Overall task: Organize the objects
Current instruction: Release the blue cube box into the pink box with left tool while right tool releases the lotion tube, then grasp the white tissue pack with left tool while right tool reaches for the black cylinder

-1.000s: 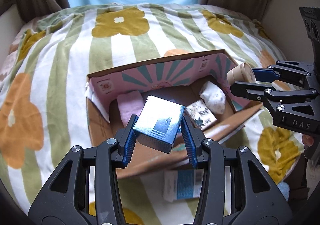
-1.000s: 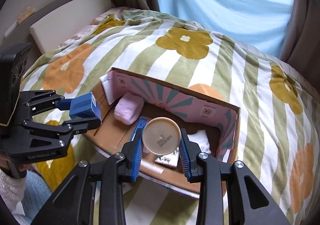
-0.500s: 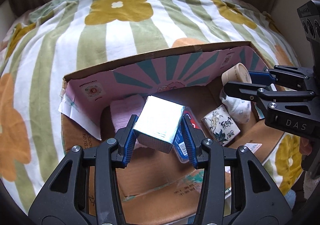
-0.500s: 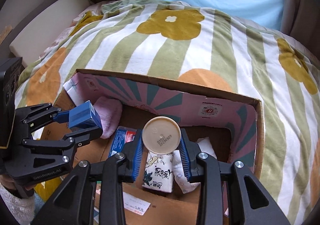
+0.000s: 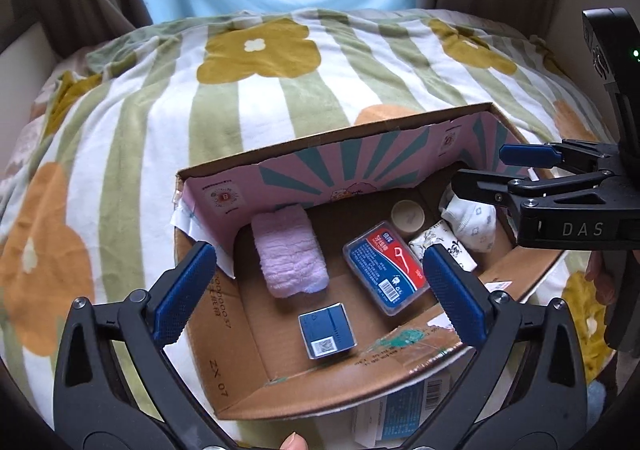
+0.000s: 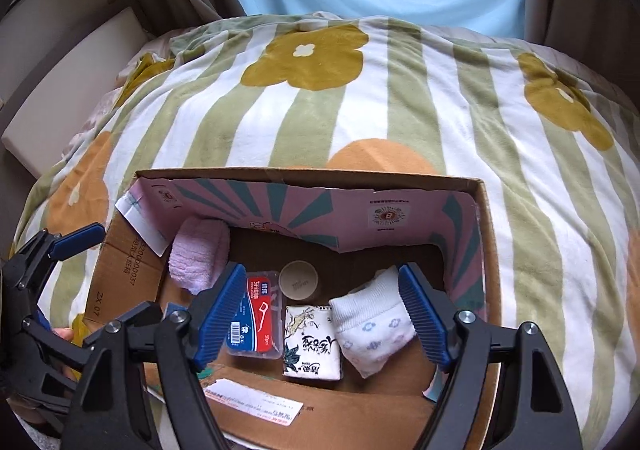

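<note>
Left gripper: the left gripper [image 5: 320, 282] is hanging wide open and empty over the near edge of the cardboard box [image 5: 224, 354], its blue pads [image 5: 184, 290] spread to either side of the contents.

Right gripper: the right gripper [image 6: 322, 314] is likewise gaping wide with nothing between its fingers, poised above the right half of the box; from the left wrist view it is reaching in from the side.

Near the front wall: a small blue carton [image 5: 327, 330] is lying flat on the box floor, barcode facing up.

Middle of the box: a blue and red floss-pick case [image 5: 386, 268] is resting just beside a patterned tissue pack [image 6: 312, 342], with a folded white sock [image 6: 374, 324] touching the pack's right side.

Toward the back wall: a round beige jar [image 6: 299, 281] is standing behind the case, and a pink towel [image 5: 290, 252] is leaning by the printed inner flap.

Progress: six items are sitting inside the box, so the sorting is looking largely done, judging by how things lie.

Left to do: a white and blue packet [image 5: 404, 418] is lying outside on the striped blanket [image 5: 256, 89], just under the front flap, and probably waiting its turn.

Hard to make out: that packet is being cut off by the flap and gripper frame, and its print is too blurred to read; the box's near right corner is hidden behind the right gripper.
</note>
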Available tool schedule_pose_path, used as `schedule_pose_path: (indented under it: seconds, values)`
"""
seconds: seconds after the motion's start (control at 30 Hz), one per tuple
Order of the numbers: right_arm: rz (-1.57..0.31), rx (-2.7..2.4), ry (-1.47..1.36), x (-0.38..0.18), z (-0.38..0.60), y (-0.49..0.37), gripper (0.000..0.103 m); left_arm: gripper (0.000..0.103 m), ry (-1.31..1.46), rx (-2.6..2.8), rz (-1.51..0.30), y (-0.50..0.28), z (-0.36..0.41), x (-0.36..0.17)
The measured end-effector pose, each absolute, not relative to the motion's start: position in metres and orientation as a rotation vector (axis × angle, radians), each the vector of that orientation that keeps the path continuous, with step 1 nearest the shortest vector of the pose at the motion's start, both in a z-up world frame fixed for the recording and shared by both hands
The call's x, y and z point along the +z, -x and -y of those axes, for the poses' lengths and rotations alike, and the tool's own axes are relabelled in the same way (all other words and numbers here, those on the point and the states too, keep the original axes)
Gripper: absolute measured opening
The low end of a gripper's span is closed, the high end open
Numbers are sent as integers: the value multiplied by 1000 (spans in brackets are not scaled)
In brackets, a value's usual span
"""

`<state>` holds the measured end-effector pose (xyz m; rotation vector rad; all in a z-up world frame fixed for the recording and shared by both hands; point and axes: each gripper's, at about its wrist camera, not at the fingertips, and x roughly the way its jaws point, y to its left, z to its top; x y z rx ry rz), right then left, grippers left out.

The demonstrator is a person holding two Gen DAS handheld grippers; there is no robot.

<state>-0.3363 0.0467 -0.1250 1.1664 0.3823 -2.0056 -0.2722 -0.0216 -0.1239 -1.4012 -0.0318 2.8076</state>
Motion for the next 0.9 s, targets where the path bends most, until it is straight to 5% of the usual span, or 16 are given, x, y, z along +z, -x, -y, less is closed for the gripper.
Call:
schedule_pose_path:
  seconds: [0.8,0.9]
  values:
    - [-353,-2116,-1138,-61,-108,276,75,103,1223,2933,76,187,7,-44]
    - [-350,-2139,-1117,-57,-123,260,98,103,1183,2958,102,167,5,-36]
